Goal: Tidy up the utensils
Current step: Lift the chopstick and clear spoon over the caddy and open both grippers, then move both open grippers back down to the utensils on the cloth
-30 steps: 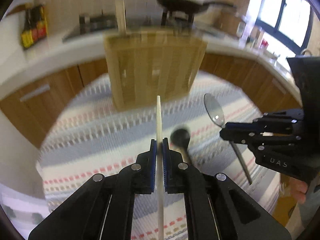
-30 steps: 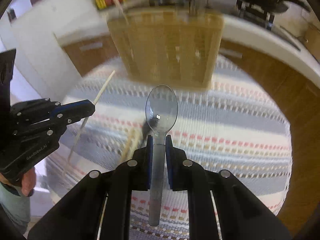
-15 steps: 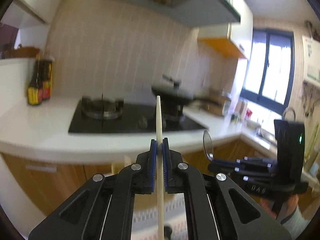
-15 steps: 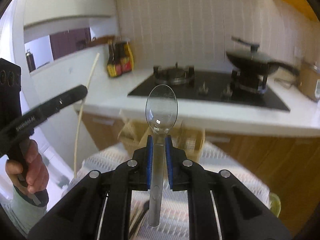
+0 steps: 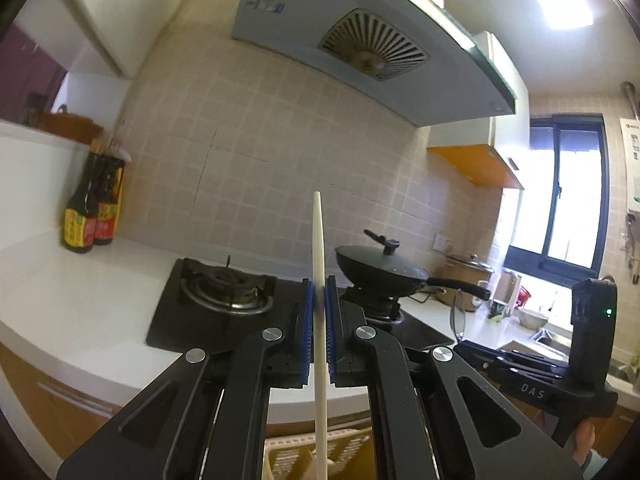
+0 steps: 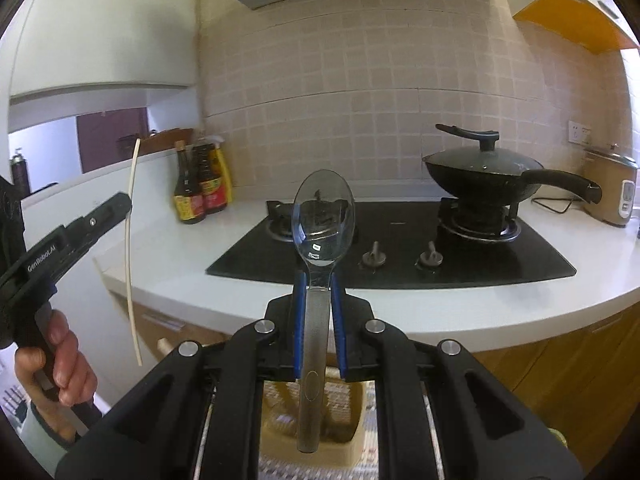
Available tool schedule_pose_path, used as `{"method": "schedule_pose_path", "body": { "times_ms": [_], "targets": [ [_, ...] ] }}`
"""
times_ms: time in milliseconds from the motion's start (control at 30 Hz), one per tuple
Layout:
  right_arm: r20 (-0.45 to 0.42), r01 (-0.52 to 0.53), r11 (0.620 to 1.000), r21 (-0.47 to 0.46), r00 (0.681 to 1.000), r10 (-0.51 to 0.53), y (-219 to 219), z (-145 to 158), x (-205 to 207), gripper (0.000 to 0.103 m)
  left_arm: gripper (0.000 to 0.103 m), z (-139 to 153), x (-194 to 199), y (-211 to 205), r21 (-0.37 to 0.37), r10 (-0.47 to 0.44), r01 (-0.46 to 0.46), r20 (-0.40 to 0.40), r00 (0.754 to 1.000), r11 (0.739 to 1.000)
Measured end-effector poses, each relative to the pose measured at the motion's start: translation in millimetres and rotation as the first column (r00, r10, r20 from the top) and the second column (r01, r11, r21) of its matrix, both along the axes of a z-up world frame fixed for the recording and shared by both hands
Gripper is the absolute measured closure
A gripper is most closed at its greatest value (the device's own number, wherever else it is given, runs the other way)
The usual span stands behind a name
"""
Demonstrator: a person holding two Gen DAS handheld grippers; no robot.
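My left gripper (image 5: 319,294) is shut on a pale chopstick (image 5: 317,240) that stands upright between its blue pads, held high and pointing level at the stove. In the right wrist view the same chopstick (image 6: 129,248) hangs in the left gripper (image 6: 122,205), with a person's hand (image 6: 60,360) on the handle. My right gripper (image 6: 318,286) is shut on the handle of a metal spoon (image 6: 323,216), bowl upward. A slatted bamboo utensil holder (image 6: 354,408) sits below both grippers on a striped cloth, and its top (image 5: 288,456) shows at the bottom edge of the left wrist view.
A white counter (image 6: 440,316) carries a black gas hob (image 6: 400,248), a lidded black wok (image 6: 480,176) and dark sauce bottles (image 6: 200,188). A rice cooker (image 6: 612,188) stands far right. A range hood (image 5: 360,44) hangs overhead, with a window (image 5: 560,192) at right.
Both grippers rose and tilted up from the striped table, so the views now face the stove and wall. Chopstick and spoon stayed gripped. The holder dropped to the bottom edge.
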State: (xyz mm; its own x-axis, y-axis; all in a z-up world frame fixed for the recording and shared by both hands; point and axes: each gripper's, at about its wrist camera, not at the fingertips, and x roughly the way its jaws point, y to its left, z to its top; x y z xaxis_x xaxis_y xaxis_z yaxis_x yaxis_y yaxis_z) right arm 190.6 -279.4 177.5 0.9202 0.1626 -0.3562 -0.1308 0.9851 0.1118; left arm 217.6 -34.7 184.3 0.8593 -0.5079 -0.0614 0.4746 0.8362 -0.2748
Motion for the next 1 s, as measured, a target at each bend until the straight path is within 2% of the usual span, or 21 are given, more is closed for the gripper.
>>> {"method": "schedule_pose_path", "body": {
  "times_ms": [333,467,700,767,867,900,1000],
  "targets": [
    [0.018,0.069,0.996,-0.056,0.998,-0.068,0.4,-37.5,26.9,0.093,0.099,-44.8,36.3,-5.0,-0.025,0.065,-0.066,-0.027,0.998,0.998],
    [0.023,0.081,0.995,-0.066,0.997,-0.079,0.6,-47.8,30.0,0.093,0.099,-55.7,38.3,-11.1,-0.003,0.078,-0.079,-0.018,0.997,0.997],
    [0.035,0.079,0.996,-0.048,0.996,-0.078,-0.5,-57.7,22.9,0.092,0.098,-65.9,32.3,-16.8,0.041,0.043,-0.042,-0.018,0.999,0.998],
    [0.016,0.054,0.998,-0.027,0.998,-0.053,-2.5,-59.4,17.8,0.092,0.097,-68.3,27.8,-15.8,0.049,0.026,-0.025,-0.024,0.999,0.999],
    [-0.01,0.031,0.999,0.005,0.999,-0.031,-6.8,-62.0,8.2,0.089,0.085,-70.2,18.4,-14.6,0.063,0.007,-0.005,-0.033,0.999,0.998],
    [-0.018,0.028,1.0,0.014,0.999,-0.027,-8.1,-62.7,3.7,0.088,0.077,-70.5,13.2,-13.4,0.072,0.006,-0.004,-0.031,0.999,0.997],
    [-0.035,0.022,0.999,0.038,0.999,-0.021,-12.0,-61.9,-11.0,0.087,0.073,-70.1,1.4,-10.2,0.084,0.003,0.0,-0.038,0.999,0.996]
  ]
}}
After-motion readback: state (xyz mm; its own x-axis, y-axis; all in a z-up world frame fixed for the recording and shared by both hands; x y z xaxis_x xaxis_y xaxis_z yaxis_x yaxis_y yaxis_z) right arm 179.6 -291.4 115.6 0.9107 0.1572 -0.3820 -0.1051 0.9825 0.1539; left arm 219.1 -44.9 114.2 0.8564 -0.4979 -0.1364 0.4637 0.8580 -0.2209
